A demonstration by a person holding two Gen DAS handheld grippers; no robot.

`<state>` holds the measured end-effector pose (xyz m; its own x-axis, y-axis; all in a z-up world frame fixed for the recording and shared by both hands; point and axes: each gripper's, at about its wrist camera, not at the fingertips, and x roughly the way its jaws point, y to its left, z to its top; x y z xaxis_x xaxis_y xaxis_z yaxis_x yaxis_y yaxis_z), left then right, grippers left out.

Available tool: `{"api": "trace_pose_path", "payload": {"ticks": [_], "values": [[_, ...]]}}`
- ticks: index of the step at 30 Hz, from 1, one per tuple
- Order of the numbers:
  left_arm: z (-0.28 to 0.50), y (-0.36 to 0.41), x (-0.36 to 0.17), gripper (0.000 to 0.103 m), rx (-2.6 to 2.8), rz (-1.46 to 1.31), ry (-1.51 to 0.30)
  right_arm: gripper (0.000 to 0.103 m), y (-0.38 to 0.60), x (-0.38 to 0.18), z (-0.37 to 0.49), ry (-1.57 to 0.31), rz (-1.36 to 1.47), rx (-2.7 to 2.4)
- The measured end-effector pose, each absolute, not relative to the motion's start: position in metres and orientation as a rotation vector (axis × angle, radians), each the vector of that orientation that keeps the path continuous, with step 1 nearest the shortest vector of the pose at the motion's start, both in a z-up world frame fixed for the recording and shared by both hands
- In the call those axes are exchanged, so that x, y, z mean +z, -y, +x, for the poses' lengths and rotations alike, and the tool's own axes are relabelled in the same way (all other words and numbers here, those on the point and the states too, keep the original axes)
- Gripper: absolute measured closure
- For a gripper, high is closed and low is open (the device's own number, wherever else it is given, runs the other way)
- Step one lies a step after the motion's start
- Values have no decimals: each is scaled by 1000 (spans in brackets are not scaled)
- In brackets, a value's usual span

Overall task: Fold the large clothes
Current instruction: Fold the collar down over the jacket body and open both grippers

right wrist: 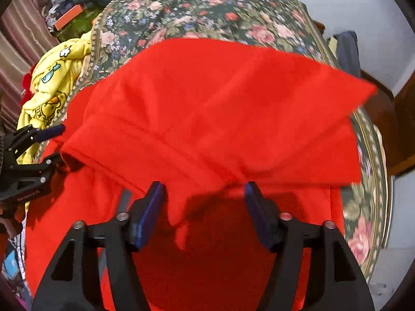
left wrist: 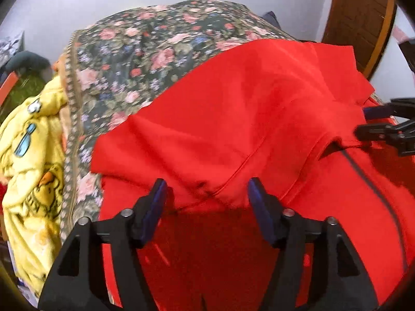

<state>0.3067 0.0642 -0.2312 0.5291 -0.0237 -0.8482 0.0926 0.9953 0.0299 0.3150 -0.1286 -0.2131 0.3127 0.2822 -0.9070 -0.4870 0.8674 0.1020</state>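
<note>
A large red garment (left wrist: 233,119) lies on a table under a floral cloth (left wrist: 135,51); its far part is folded back over the near part. A dark stripe (left wrist: 363,171) runs down it. My left gripper (left wrist: 206,189) is open, its jaws wide apart just above the folded edge, holding nothing. My right gripper (right wrist: 205,191) is also open over the same folded edge of the garment (right wrist: 207,108), empty. The right gripper shows at the right of the left wrist view (left wrist: 363,121), the left gripper at the left of the right wrist view (right wrist: 57,145).
A yellow cartoon-print garment (left wrist: 28,160) is heaped at the table's left edge, also in the right wrist view (right wrist: 52,88). A wooden door (left wrist: 358,18) stands at the far right. Clutter with an orange box (right wrist: 70,16) sits at the far left. A dark cloth (right wrist: 347,49) hangs at the back right.
</note>
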Motion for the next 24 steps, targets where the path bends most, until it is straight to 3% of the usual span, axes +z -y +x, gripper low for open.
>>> {"api": "trace_pose_path", "payload": {"ticks": [8,24], "values": [[265,-89,-240,36,-2,97,-1063,37,170,-209,291,-1175,-165,478],[171,-168,-240,35,27,-204,-1157,37,241,-194,236,-1170,-116,361]]}}
